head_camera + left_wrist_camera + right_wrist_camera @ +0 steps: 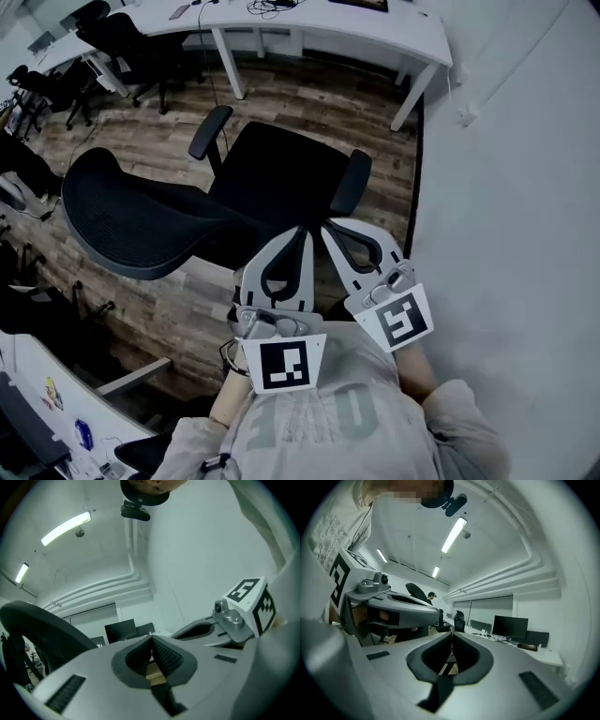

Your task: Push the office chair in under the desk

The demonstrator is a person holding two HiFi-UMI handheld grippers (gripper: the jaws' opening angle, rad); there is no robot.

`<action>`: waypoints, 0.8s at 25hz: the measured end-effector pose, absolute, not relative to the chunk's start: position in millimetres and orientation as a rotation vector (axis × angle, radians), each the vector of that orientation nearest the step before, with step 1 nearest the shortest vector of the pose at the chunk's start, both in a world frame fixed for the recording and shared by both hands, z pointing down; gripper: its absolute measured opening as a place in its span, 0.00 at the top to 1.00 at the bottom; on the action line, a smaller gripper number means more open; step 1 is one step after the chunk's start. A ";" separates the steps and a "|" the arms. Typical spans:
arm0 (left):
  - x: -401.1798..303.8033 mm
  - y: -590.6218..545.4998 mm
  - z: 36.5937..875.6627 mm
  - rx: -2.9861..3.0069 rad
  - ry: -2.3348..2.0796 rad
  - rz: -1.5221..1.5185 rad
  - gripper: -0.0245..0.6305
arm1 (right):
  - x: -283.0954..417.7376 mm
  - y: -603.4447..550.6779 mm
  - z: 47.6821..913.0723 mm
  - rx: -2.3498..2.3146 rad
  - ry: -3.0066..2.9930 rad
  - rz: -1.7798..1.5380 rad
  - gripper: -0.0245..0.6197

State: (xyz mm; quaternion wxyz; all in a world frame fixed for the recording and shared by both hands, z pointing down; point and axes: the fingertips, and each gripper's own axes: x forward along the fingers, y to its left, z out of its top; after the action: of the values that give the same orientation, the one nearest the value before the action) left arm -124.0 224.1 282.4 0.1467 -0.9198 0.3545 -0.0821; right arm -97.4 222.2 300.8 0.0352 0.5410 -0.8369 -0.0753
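A black office chair stands on the wood floor in the head view, its seat [281, 178] between two armrests and its mesh backrest [141, 220] swung out to the left. The white desk [375, 28] runs along the top, well beyond the chair. Side by side, my left gripper [302, 231] and right gripper [328, 225] hover over the seat's near edge, both shut with nothing between the jaws. In the left gripper view the shut left gripper [151, 639] has the backrest [37, 625] at its left. The right gripper [451, 634] also shows its jaws closed and empty.
A white wall [506, 187] runs close along the right. More black chairs [122, 47] stand at the top left, and another desk [37, 394] is at the lower left. Monitors [511, 625] sit on a far desk, with a person [432, 595] in the distance.
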 end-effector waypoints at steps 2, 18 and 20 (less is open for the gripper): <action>-124.3 215.1 280.1 -2.664 1.018 -0.242 0.94 | -103.7 211.6 297.6 1.662 -2.575 -0.244 0.93; -139.1 186.5 250.2 -2.491 1.403 -0.293 0.94 | -122.5 188.0 268.6 1.102 -2.973 -0.119 0.93; -159.6 193.8 233.4 -2.501 1.484 -0.243 0.94 | -134.0 190.9 256.7 0.983 -3.053 -0.086 0.93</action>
State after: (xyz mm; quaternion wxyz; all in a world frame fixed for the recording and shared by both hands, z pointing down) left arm -159.6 193.8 233.4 0.1112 -0.8517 0.5053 -0.0828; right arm -134.0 190.9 256.7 -0.0336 0.3060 -0.9510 -0.0268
